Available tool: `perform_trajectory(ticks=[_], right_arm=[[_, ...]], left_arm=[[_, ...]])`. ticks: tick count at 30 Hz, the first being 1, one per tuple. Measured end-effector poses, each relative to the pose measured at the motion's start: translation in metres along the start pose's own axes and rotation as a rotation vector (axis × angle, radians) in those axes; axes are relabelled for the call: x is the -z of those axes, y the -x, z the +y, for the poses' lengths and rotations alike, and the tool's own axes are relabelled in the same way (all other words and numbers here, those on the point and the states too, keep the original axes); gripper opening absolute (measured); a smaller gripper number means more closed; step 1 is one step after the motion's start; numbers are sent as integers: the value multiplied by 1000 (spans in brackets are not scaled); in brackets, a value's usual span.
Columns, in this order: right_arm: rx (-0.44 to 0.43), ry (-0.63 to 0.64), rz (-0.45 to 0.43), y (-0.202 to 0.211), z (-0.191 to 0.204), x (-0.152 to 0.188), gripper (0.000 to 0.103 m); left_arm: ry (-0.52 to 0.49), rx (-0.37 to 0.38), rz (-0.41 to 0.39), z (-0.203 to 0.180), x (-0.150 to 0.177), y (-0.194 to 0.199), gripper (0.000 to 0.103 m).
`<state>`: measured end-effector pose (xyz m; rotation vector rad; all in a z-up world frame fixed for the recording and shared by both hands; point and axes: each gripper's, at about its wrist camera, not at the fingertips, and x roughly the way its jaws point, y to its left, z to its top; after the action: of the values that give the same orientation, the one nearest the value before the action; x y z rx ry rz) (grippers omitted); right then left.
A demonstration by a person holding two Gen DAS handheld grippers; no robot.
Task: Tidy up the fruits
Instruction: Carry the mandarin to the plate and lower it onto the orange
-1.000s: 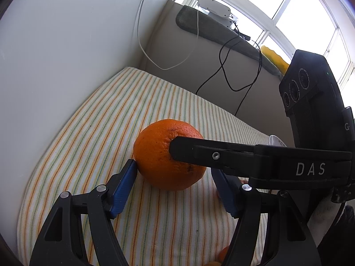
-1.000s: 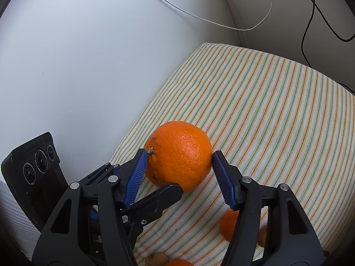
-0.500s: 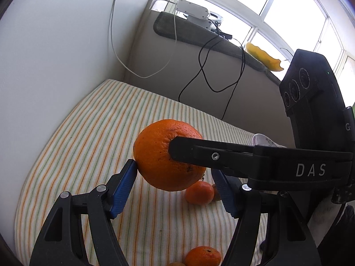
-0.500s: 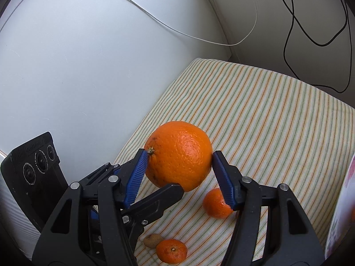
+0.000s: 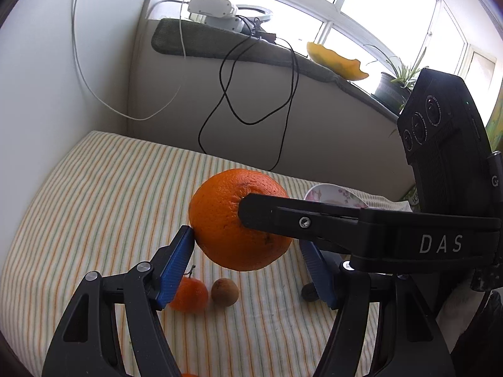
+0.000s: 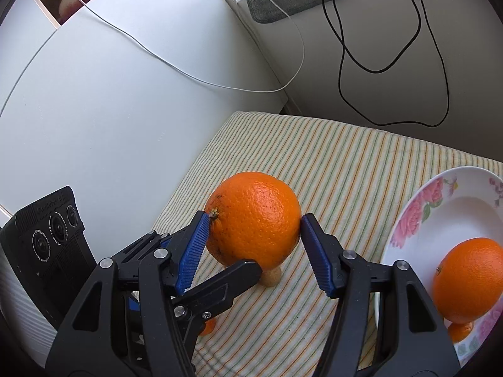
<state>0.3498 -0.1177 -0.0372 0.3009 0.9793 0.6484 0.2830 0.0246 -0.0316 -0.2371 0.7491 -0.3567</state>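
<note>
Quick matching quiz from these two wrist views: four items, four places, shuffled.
Items:
1 raised orange
2 other orange
3 brown fruit
4 black cable

Places:
A lying on the striped cloth
B in the flowered plate
C hanging down the wall
D clamped in the right gripper

Pairs: 1-D, 2-B, 3-A, 4-C

We see a large orange, round with pebbled skin and its small stem nub turned sideways, held up above the striped cloth. A second orange sits in the flowered white bowl. On the cloth lie a small tangerine with a stem and a brown round fruit just beside it.
</note>
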Motion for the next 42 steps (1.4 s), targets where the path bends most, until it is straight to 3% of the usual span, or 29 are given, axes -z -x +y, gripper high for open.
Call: perform_trajectory(ticks=[16,28,42], right_arm=[[70,-82,-81,64,-66,-2,63],[120,-162,-117,82,-111,-10,63],[156,-125,-120,75,-112,-24,63]], left_arm=[[-75,84,54,-72,-13,-41,68],[-108,145,124,-108,-16,-75,68],[-167,162,134,-131,-13,-78,68]])
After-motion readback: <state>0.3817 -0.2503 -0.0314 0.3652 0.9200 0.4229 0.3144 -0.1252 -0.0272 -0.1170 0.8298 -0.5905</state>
